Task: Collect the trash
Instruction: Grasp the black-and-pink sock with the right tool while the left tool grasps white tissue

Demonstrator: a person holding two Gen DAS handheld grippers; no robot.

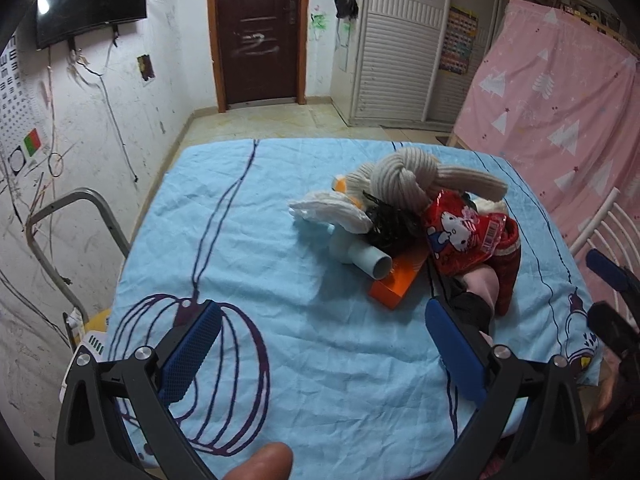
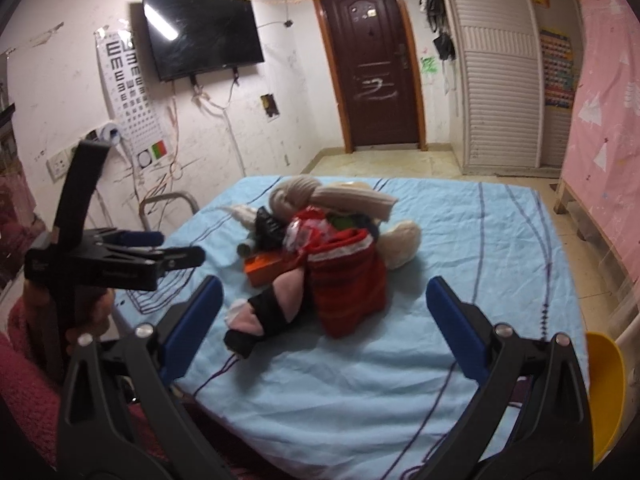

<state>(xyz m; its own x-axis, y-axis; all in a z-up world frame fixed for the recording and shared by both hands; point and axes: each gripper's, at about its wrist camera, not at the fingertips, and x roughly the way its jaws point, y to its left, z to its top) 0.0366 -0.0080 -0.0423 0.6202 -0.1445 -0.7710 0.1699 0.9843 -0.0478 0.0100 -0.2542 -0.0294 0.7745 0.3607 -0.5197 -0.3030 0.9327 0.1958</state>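
Observation:
A heap of items lies on the blue-clothed table [image 1: 280,320]: a crumpled white tissue [image 1: 332,212], a black plastic bag [image 1: 390,226], a red cartoon wrapper [image 1: 460,236], an orange box [image 1: 400,282] and a pale tube [image 1: 362,258]. A knotted beige knit [image 1: 400,180] and a red knitted piece [image 2: 348,284] lie among them. My left gripper [image 1: 324,352] is open, short of the heap and to its left. My right gripper [image 2: 326,324] is open too, facing the heap, with a pink and black sock [image 2: 272,312] just beyond its left finger. Neither holds anything.
A metal chair frame [image 1: 60,216] stands by the scribbled wall on the table's left. A yellow plastic object [image 2: 604,392] sits at the table's near right corner. A pink curtain [image 1: 560,100] hangs on the right. The brown door [image 2: 372,72] is at the far end.

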